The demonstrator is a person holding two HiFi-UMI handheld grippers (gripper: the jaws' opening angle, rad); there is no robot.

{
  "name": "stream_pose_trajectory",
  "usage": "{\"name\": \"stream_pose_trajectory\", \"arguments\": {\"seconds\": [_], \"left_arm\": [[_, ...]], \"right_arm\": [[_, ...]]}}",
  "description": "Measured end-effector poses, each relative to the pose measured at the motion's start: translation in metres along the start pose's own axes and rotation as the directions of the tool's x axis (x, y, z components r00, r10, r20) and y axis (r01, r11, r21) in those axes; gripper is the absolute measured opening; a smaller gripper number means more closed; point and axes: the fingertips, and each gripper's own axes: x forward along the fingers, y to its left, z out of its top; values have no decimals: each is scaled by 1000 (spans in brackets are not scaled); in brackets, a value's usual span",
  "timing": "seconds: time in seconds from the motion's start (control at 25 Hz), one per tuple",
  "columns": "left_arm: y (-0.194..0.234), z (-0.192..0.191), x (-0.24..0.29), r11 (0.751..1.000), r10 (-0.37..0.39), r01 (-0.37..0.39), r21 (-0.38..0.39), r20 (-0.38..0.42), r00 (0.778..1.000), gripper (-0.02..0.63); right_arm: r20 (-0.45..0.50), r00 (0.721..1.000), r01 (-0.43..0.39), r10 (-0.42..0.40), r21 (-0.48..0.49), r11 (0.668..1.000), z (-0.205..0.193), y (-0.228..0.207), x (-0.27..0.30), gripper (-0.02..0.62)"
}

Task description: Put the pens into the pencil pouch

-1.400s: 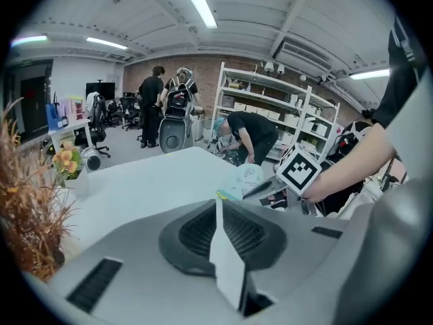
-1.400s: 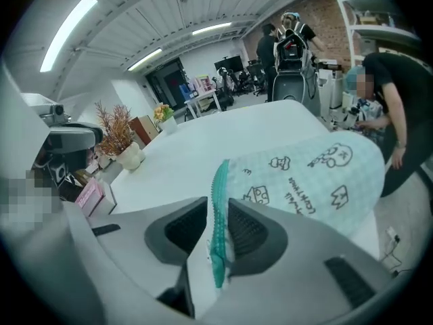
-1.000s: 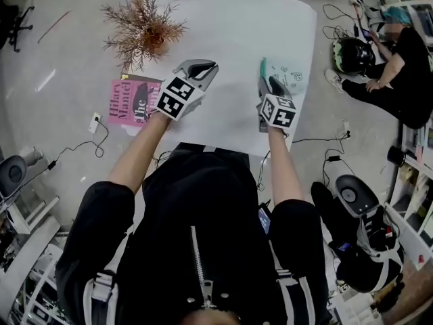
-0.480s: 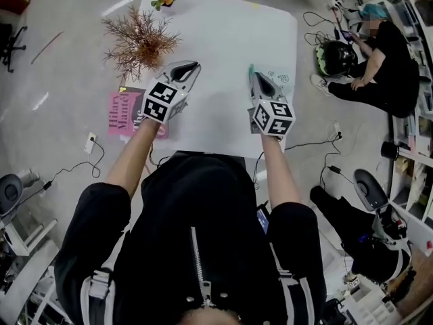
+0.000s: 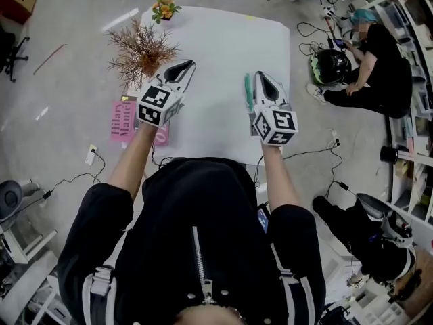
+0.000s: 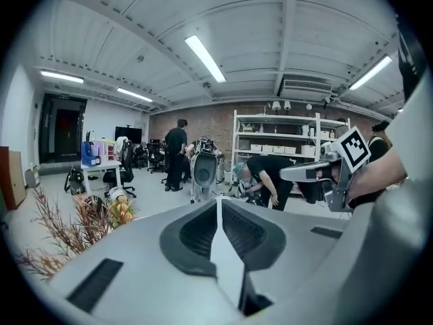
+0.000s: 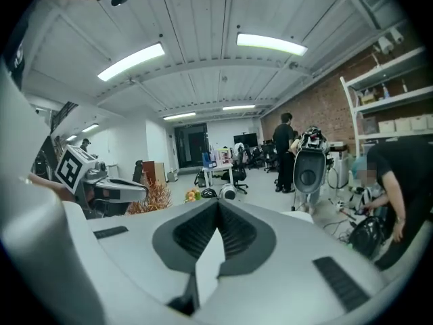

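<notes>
My left gripper [image 5: 184, 65] hangs shut over the left part of the white table [image 5: 216, 39], with nothing between its jaws. Over the right part my right gripper [image 5: 259, 77] is also shut and holds nothing. A narrow teal strip [image 5: 247, 91] shows along the right gripper's left side; I cannot tell whether it is a pen or the pouch's edge. Both gripper views look out level into the room over meeting jaws: the left gripper [image 6: 218, 200] and the right gripper [image 7: 218, 204]. Each gripper shows in the other's view, the right gripper [image 6: 292, 175] and the left gripper [image 7: 141, 190].
A dried brown plant [image 5: 142, 48] stands at the table's left edge, and a small pot of orange flowers [image 5: 164, 9] at the far left corner. A pink book [image 5: 124, 120] lies left of the table. A person [image 5: 372, 66] sits on the floor at right beside a dark helmet [image 5: 329, 66]; cables trail around.
Both grippers have risen toward the head camera, so more of the table shows beneath them. The doodled pouch seen right of the right gripper earlier is now hidden.
</notes>
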Motion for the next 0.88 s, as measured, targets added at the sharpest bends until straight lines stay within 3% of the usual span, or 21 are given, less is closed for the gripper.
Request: {"name": "stream_pose_trajectory", "arguments": {"seconds": [0.2, 0.88], "left_arm": [[2, 4, -4, 1000, 13, -13, -4, 19, 1000, 40], [0, -9, -7, 1000, 4, -4, -18, 2, 1000, 40]], "right_arm": [[34, 999, 5, -4, -10, 1000, 11, 5, -6, 9], [6, 1000, -1, 1, -15, 1000, -4, 12, -9, 9]]}}
